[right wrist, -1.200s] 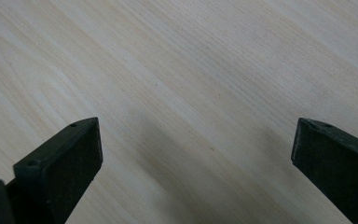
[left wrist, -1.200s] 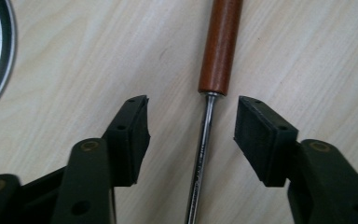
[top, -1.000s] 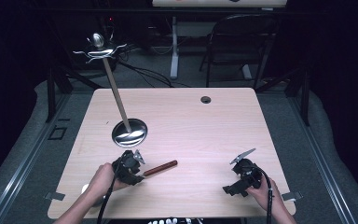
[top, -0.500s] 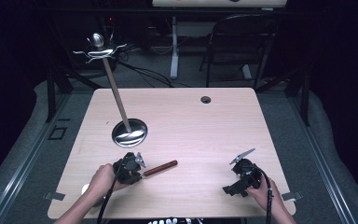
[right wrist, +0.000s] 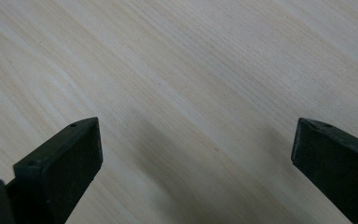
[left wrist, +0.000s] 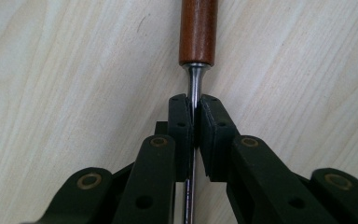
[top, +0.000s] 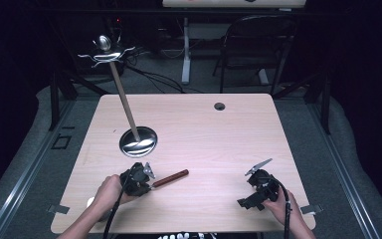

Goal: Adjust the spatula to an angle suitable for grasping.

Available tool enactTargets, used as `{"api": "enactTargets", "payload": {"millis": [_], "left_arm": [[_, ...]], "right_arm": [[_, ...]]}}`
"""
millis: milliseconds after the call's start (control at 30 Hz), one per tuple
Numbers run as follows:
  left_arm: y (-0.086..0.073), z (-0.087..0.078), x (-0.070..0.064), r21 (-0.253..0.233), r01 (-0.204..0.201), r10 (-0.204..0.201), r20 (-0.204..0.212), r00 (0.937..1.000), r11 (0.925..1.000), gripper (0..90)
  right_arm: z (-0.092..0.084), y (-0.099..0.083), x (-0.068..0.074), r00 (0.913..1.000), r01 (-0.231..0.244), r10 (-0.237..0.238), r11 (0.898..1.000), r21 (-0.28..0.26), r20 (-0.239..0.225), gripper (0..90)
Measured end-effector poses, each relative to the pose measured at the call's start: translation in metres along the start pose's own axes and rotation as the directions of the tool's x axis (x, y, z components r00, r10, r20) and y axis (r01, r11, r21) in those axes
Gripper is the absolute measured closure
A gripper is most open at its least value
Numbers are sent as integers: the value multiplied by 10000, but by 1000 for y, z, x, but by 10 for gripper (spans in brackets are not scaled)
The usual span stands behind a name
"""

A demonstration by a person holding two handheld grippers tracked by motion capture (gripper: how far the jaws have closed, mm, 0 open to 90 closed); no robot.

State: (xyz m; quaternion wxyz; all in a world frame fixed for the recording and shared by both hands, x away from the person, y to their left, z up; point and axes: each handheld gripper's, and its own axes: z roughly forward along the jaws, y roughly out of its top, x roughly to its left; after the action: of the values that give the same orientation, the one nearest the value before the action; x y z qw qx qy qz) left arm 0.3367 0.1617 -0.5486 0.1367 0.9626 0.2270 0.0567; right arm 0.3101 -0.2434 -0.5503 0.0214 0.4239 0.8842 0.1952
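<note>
One utensil (left wrist: 196, 56) (reddish-brown wooden handle), slim shiny metal shank

**No readable text**

No text, label, brand, number or sign can be read in any view. Table top (top: 194, 144): plain wood grain, no print. Wooden tool handle (left wrist: 198, 30): bare, unmarked. Jaw pads in both gripper views: plain black, no lettering. Pale strip at 12 o'clock along the top edge of the high view has reddish marks, too small and blurred to read.
</note>
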Motion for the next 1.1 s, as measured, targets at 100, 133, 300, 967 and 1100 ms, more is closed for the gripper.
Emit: {"api": "enactTargets", "payload": {"millis": [100, 133, 300, 967, 1100], "left_arm": [[-1, -1, 0, -56, -100, 100, -71, 9999, 9999, 837], [-1, -1, 0, -56, -123, 123, -79, 9999, 9999, 837], [-2, -5, 0, -293, -221, 214, -233, 9995, 9993, 840], [-23, -32, 6, -2030, 179, -380, -956, 9947, 9790, 844], [-28, -36, 9, -2073, 217, -454, -1104, 9929, 9780, 844]], "right_arm": [[0, 0, 0, 10000, -26, 26, 10000, -32, 9, 16], [0, 0, 0, 10000, -18, 18, 10000, -28, 5, 16], [0, 0, 0, 10000, 2, -2, 10000, -2, -18, 16], [-1, -1, -1, 9999, -128, 128, 9998, -163, -24, 16], [-1, -1, -2, 10000, -96, 96, 9999, -127, -21, 16]]}}
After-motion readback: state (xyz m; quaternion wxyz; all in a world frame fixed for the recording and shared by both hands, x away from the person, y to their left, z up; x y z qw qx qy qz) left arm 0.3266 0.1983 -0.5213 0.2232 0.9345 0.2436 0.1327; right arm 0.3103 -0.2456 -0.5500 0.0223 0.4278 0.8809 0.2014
